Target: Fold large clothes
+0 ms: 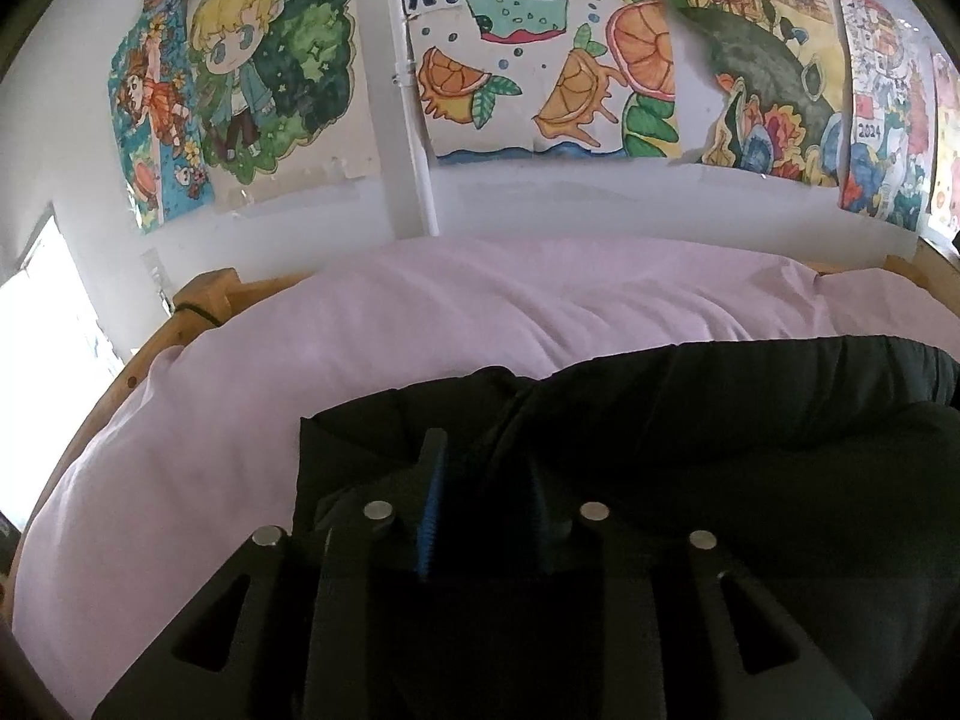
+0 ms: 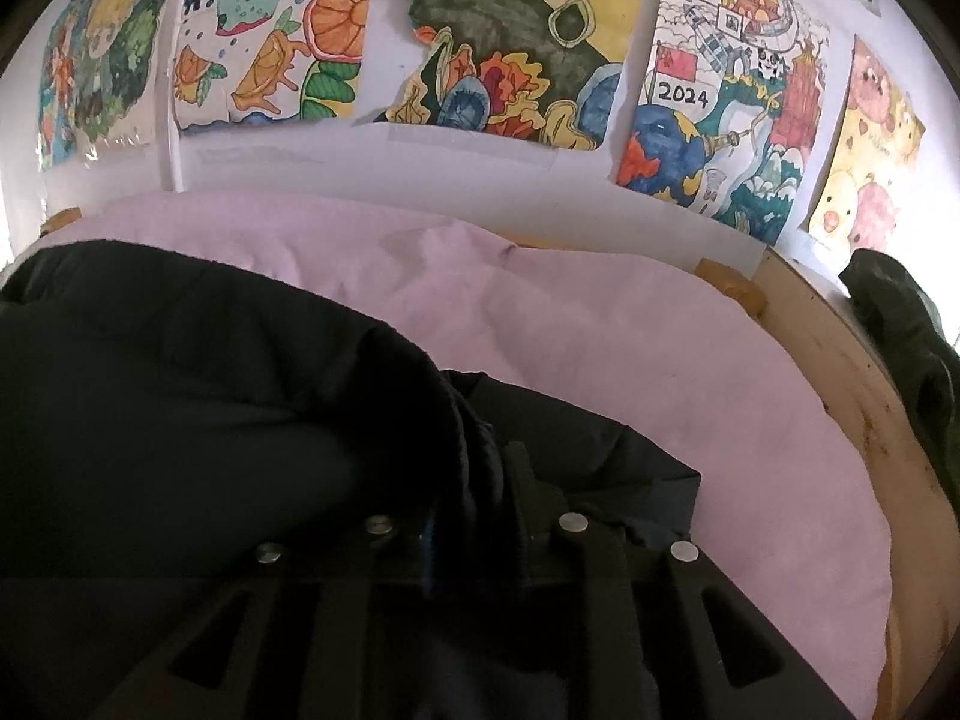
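Left wrist view first: left gripper sits low-centre of frame, right over the black garment. Jaws a little apart, fabric bunched between them, looks like a loose hold at best; can't tell if the pads actually press, it's all black on black. Garment fills the lower right of this frame and runs off the right edge; its left edge is fairly straight, w/ a squared corner at mid-left. It lies on the pink bedsheet, drawings taped on the wall across the top.

Over to the right wrist view: right gripper bottom-centre, jaws also slightly apart, a thick rolled hem or cuff lying between the fingers. Garment fills the left half here; a doubled-over layer bulges at upper left, a flatter layer pokes out lower-centre w/ a corner toward the right.

Progress, my read: at least one fold is in, since layers are stacked. Still puffy and uneven, so prob. more folding plus smoothing left. Fabric looks thick, padded, dark, maybe a jacket. A dark green item sits at far right on the wooden bed frame.
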A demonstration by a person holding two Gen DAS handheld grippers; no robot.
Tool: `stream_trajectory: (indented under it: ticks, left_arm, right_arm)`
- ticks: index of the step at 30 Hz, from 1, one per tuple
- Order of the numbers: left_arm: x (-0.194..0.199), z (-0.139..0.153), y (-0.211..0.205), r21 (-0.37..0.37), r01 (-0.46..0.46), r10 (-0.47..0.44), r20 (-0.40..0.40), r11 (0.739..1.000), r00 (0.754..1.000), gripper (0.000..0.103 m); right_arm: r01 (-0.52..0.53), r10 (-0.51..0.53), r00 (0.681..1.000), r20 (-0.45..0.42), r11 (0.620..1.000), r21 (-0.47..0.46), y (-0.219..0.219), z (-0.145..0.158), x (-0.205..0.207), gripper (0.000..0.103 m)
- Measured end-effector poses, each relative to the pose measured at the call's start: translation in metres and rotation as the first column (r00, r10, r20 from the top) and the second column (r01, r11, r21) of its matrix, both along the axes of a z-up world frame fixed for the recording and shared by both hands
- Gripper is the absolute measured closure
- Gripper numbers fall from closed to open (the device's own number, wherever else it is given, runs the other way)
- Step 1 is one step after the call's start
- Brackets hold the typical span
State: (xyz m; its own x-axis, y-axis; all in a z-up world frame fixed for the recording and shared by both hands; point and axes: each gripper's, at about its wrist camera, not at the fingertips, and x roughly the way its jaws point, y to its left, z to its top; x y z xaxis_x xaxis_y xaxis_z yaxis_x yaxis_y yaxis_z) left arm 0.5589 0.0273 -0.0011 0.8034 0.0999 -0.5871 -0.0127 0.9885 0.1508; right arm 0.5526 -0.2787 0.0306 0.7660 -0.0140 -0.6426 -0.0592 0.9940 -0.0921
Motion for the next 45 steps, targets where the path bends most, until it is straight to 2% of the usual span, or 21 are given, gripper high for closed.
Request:
stream_trajectory:
  ticks: [2, 5, 6, 7, 9, 10, 11, 13, 19, 21, 22, 24, 26, 31, 34, 38, 40, 42, 45]
  left_arm:
    - [-0.003, 0.001, 0.002, -0.017, 0.014, -0.014, 0.007, 1.0, 1.0, 0.075]
    - [-0.009, 0.005, 0.007, -0.055, 0.037, -0.035, 0.031, 0.998, 0.999, 0.063]
    - [-0.01, 0.006, 0.008, -0.058, 0.041, -0.039, 0.036, 0.997, 0.999, 0.059]
    - [-0.01, 0.008, 0.007, -0.058, 0.043, -0.041, 0.039, 0.997, 0.998, 0.056]
    - [-0.012, 0.01, 0.006, -0.052, 0.042, -0.039, 0.049, 0.998, 0.998, 0.048]
    - [-0.014, 0.011, 0.007, -0.057, 0.044, -0.041, 0.056, 0.997, 0.998, 0.045]
    - [-0.015, 0.012, 0.008, -0.067, 0.05, -0.046, 0.064, 0.997, 0.997, 0.042]
    - [-0.017, 0.015, 0.008, -0.078, 0.069, -0.063, 0.076, 0.995, 0.995, 0.024]
    - [-0.026, 0.022, -0.001, -0.02, 0.079, -0.076, 0.122, 0.997, 0.99, 0.022]
    - [-0.029, 0.026, 0.0, -0.016, 0.053, -0.05, 0.149, 0.998, 0.988, 0.021]
    - [-0.03, 0.027, 0.002, -0.015, 0.036, -0.033, 0.16, 0.999, 0.987, 0.017]
    - [-0.034, 0.034, 0.01, -0.032, -0.018, 0.024, 0.21, 0.999, 0.977, 0.011]
    - [-0.04, 0.041, 0.02, -0.062, -0.052, 0.065, 0.251, 0.997, 0.966, 0.009]
    - [-0.053, 0.054, 0.033, -0.092, -0.072, 0.095, 0.276, 0.993, 0.957, 0.009]
    - [-0.065, 0.057, 0.029, -0.11, -0.011, 0.04, 0.262, 0.994, 0.964, 0.009]
    - [-0.09, 0.05, 0.003, -0.122, 0.154, -0.126, 0.209, 0.98, 0.97, 0.009]
    - [-0.101, 0.044, -0.012, -0.123, 0.239, -0.214, 0.185, 0.963, 0.959, 0.009]
    - [-0.111, 0.032, -0.032, -0.101, 0.333, -0.318, 0.145, 0.937, 0.937, 0.008]
    - [-0.109, 0.016, -0.054, -0.056, 0.373, -0.367, 0.094, 0.926, 0.925, 0.008]
  right_arm:
    - [-0.003, 0.002, 1.0, 0.013, 1.0, 0.016, -0.003, 0.003, -0.003, 0.081]
    - [0.009, -0.011, 0.999, 0.046, 0.999, 0.033, -0.01, 0.008, -0.01, 0.068]
    - [0.017, -0.02, 0.998, 0.051, 0.999, 0.043, -0.013, 0.01, -0.011, 0.055]
    - [0.026, -0.03, 0.998, 0.059, 0.998, 0.055, -0.017, 0.011, -0.012, 0.038]
    - [0.04, -0.046, 0.996, 0.07, 0.996, 0.079, -0.023, 0.014, -0.013, 0.022]
    - [0.046, -0.052, 0.996, 0.068, 0.995, 0.093, -0.026, 0.015, -0.013, 0.017]
    - [0.048, -0.054, 0.996, 0.065, 0.994, 0.102, -0.028, 0.015, -0.013, 0.017]
    - [0.053, -0.06, 0.996, 0.062, 0.992, 0.113, -0.03, 0.016, -0.013, 0.016]
    - [0.095, -0.106, 0.99, 0.094, 0.989, 0.113, -0.036, 0.022, -0.019, 0.013]
    - [0.129, -0.141, 0.983, 0.118, 0.986, 0.108, -0.04, 0.026, -0.021, 0.013]
    - [0.15, -0.163, 0.978, 0.133, 0.984, 0.101, -0.043, 0.028, -0.023, 0.013]
    - [0.184, -0.197, 0.967, 0.163, 0.979, 0.09, -0.049, 0.033, -0.026, 0.013]
    - [0.214, -0.227, 0.956, 0.185, 0.973, 0.087, -0.056, 0.037, -0.029, 0.013]
    - [0.247, -0.254, 0.938, 0.235, 0.967, 0.063, -0.068, 0.047, -0.04, 0.011]
    - [0.168, -0.181, 0.953, 0.243, 0.983, 0.074, -0.063, 0.054, -0.052, 0.01]
    - [0.012, -0.041, 0.977, 0.212, 0.99, 0.138, -0.045, 0.055, -0.076, 0.005]
    - [-0.067, 0.036, 0.98, 0.196, 0.986, 0.151, -0.032, 0.05, -0.088, 0.005]
    - [-0.127, 0.1, 0.978, 0.18, 0.982, 0.141, -0.018, 0.041, -0.097, 0.004]
    - [-0.166, 0.145, 0.976, 0.164, 0.979, 0.12, -0.005, 0.028, -0.093, 0.004]
